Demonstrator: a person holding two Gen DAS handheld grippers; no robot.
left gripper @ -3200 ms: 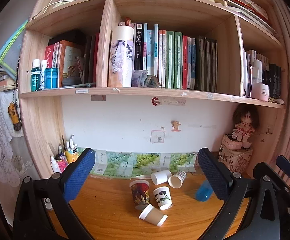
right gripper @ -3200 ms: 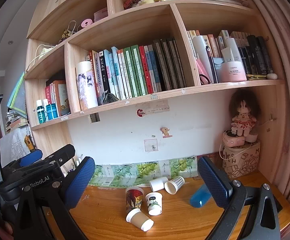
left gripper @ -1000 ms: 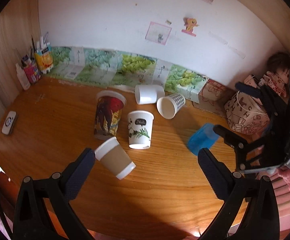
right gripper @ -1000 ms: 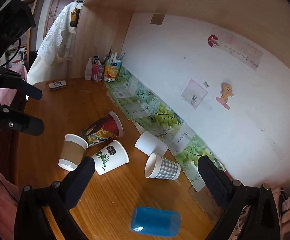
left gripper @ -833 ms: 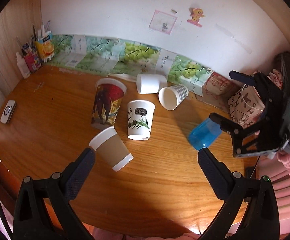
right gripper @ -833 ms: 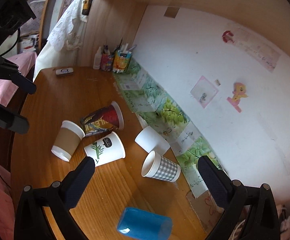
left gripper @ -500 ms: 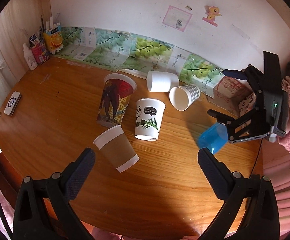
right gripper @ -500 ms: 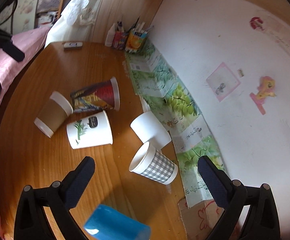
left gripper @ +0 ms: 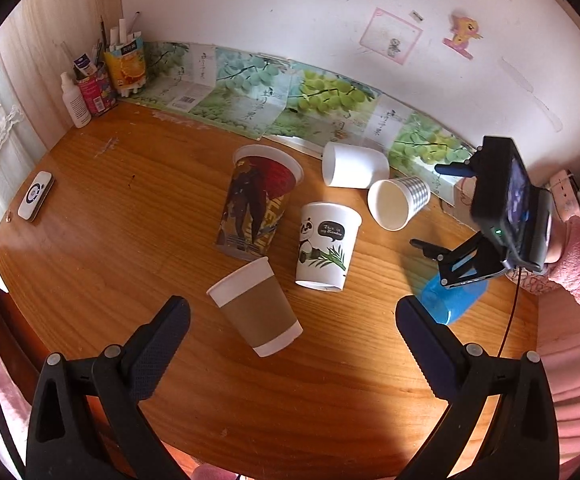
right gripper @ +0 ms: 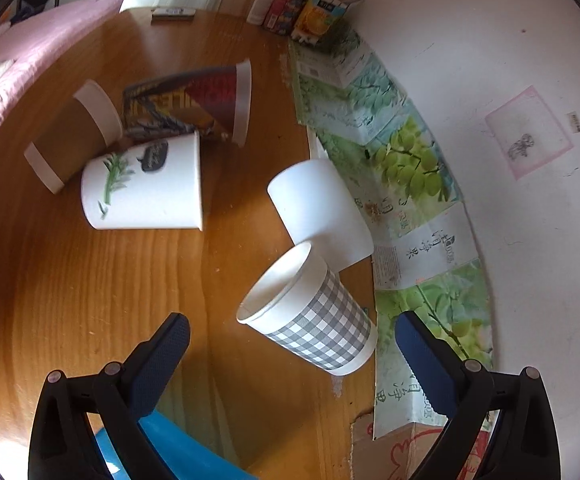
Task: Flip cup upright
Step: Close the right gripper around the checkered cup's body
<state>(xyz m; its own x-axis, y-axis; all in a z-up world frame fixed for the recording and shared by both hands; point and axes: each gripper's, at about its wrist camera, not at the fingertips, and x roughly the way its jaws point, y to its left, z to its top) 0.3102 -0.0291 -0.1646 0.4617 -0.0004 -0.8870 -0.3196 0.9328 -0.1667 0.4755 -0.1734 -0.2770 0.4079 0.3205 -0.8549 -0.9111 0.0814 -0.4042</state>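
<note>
Starting at the left of the table (left gripper: 89,240), a small white device (left gripper: 35,196) lies near the rim, with a white bottle (left gripper: 74,100) and pen holders (left gripper: 125,66) in the back corner. Bare wood spreads between these and the cups. The left gripper (left gripper: 290,318) hovers with jaws spread wide, holding nothing; the brown-sleeved cup (left gripper: 255,306) lies on its side just ahead of the gap, nearer the left finger. Beyond it stand the tall printed cup (left gripper: 255,204) and the panda cup (left gripper: 326,246), both upright and close together. Behind them a plain white cup (left gripper: 354,166) lies tipped against the wall posters, touching the checked cup (left gripper: 398,202), also on its side. Further right, the right gripper (right gripper: 292,330) hangs over the blue cup (left gripper: 452,300), which lies on its side near the table's right edge; its jaws are wide apart and empty, with the checked cup (right gripper: 310,312) between and just ahead of them, mouth toward the left finger. Open table remains along the near edge.
</note>
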